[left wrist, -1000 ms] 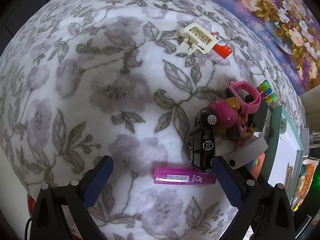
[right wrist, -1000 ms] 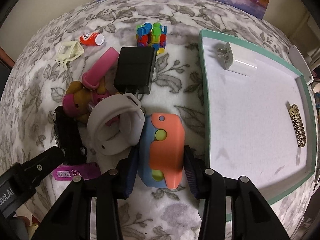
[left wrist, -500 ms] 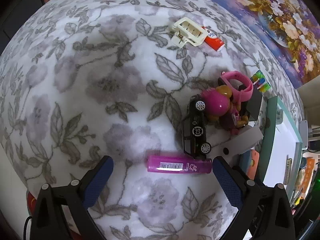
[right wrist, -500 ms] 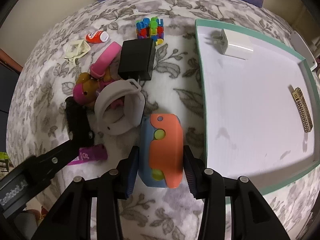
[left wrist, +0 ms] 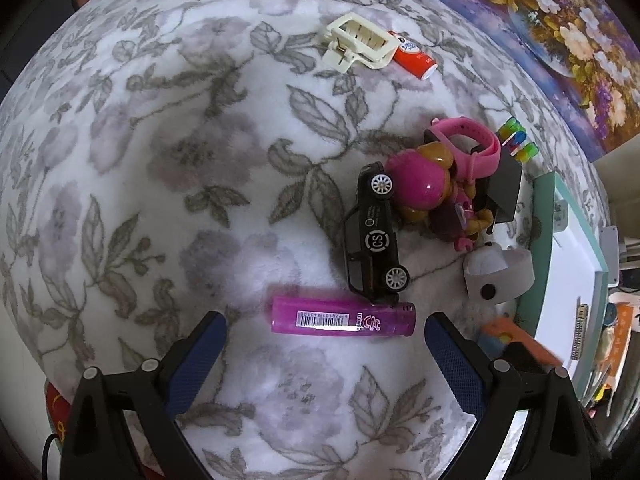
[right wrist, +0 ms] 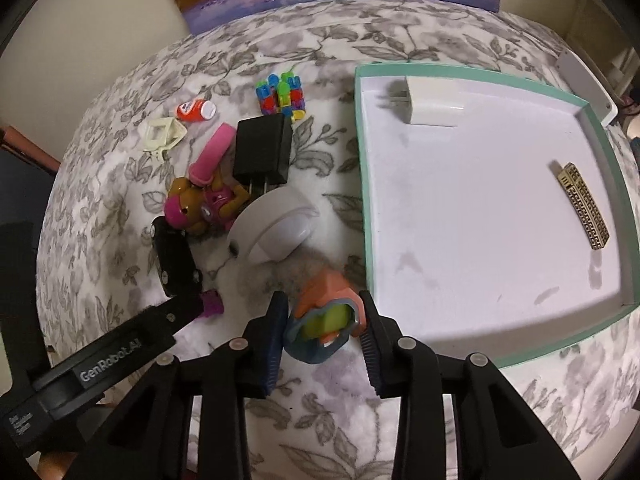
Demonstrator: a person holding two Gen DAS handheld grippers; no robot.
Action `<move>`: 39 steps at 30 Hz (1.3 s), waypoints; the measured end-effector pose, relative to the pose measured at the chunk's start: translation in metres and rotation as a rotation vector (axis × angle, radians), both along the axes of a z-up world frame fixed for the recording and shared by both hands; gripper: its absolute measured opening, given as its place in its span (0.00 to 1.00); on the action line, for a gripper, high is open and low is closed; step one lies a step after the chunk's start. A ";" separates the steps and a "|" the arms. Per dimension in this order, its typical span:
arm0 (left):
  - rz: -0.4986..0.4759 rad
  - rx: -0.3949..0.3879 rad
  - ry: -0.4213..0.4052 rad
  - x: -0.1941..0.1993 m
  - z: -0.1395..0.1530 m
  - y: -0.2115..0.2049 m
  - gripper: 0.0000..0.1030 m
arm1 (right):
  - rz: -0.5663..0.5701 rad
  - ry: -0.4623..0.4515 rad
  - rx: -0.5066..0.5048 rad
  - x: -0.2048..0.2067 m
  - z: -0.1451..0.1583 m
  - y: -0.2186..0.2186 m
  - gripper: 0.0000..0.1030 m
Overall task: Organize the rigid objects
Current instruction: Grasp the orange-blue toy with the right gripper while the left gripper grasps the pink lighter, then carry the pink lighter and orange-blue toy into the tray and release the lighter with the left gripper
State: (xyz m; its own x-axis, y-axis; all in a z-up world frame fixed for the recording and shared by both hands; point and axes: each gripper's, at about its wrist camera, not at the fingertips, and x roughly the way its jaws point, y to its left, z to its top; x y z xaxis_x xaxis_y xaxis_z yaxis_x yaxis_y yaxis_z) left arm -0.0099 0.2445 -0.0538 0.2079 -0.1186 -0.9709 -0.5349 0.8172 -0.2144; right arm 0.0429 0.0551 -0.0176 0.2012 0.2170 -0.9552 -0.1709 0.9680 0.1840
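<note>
Left wrist view first: my left gripper (left wrist: pixel 322 354) is spread wide with nothing in it, hovering just short of the purple lighter (left wrist: pixel 342 317) lying crosswise on the floral blanket (left wrist: pixel 160 160). The black toy car (left wrist: pixel 374 240) touches the lighter's far edge, so if I close sloppily I'd probably nudge the car or roll the lighter away on the soft fabric.

Right wrist view: my right gripper (right wrist: pixel 322 330) is clamped on the orange-and-blue toy (right wrist: pixel 325 320), tilted up off the blanket, right next to the teal tray (right wrist: pixel 362 184). A white charger (right wrist: pixel 434 106) and a gold clip (right wrist: pixel 584 210) already sit inside. The grip looks like it's on rounded sides, so it might slip or clip the tray's rim going over.
</note>
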 end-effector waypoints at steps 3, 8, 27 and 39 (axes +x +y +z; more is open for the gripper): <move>-0.007 0.006 0.012 0.007 -0.006 -0.006 0.97 | 0.015 -0.005 -0.019 -0.002 0.001 0.002 0.35; -0.057 0.042 0.027 0.016 -0.011 -0.023 0.96 | 0.008 0.007 0.002 0.000 0.000 0.000 0.35; -0.110 0.104 0.028 0.041 -0.019 -0.053 0.81 | 0.020 0.009 -0.014 0.000 -0.001 0.002 0.35; -0.080 0.038 -0.119 0.042 0.021 -0.043 0.81 | 0.026 -0.055 0.053 -0.001 0.029 -0.003 0.35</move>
